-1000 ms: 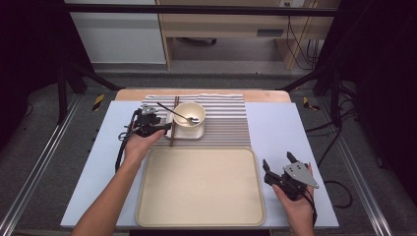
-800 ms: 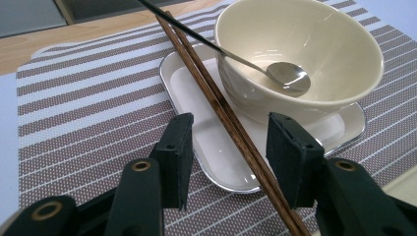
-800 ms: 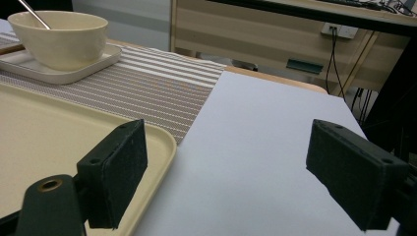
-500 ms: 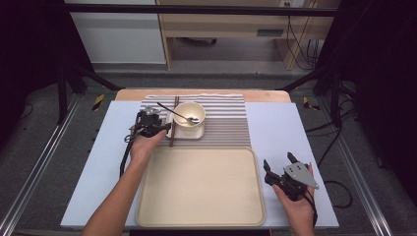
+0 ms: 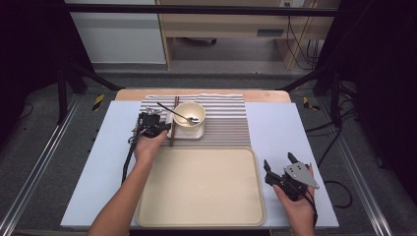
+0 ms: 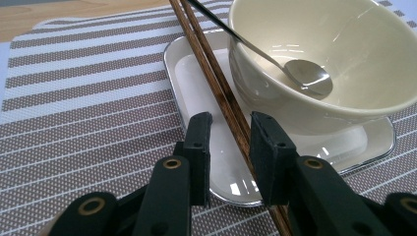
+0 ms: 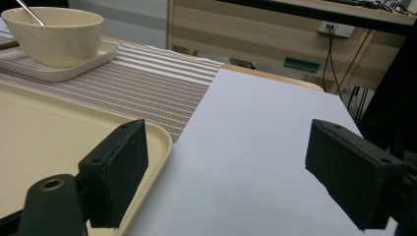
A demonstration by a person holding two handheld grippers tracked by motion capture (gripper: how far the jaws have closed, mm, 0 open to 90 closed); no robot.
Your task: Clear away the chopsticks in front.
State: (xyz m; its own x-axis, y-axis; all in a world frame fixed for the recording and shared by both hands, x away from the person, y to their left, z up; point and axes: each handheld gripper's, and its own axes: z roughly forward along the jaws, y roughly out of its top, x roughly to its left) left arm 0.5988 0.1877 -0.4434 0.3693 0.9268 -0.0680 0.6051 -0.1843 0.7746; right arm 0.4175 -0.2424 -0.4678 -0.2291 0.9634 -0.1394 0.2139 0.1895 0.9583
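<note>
**Observer:** Why is your left gripper (image 5: 158,126) parked at the far-left part of the tabletop (image 5: 275,128)?

**Operator:** I'm after the chopsticks (image 6: 216,83). They lie on the striped placemat (image 6: 83,103) near the tabletop's far edge, propped over the left rim of the small square dish (image 6: 196,93), just beside the bowl (image 6: 324,59). That prop lifts their middle off the mat, so I judge it the easiest place to get the fingers (image 6: 199,142) around them.

**Observer:** Are you gripping them yet?

**Operator:** Not quite, as I read it. My fingers have just been closing and now straddle the pair, one either side, with the sticks running between them. The right one looks to be touching the wood; the left one has a gap.

**Observer:** And the spoon (image 6: 305,76)?

**Operator:** It rests inside the bowl, handle leaning over the far-left rim. I leave it alone.

**Observer:** How's the left arm sitting?

**Operator:** Forearm stretched forward past the tray's (image 5: 147,216) left rim, gripper low and pointing across at the dish.

**Observer:** The other hand?

**Operator:** My right gripper (image 5: 281,165) waits near the tabletop's near-right corner, just beside the tray, fingers spread wide on nothing.
</note>
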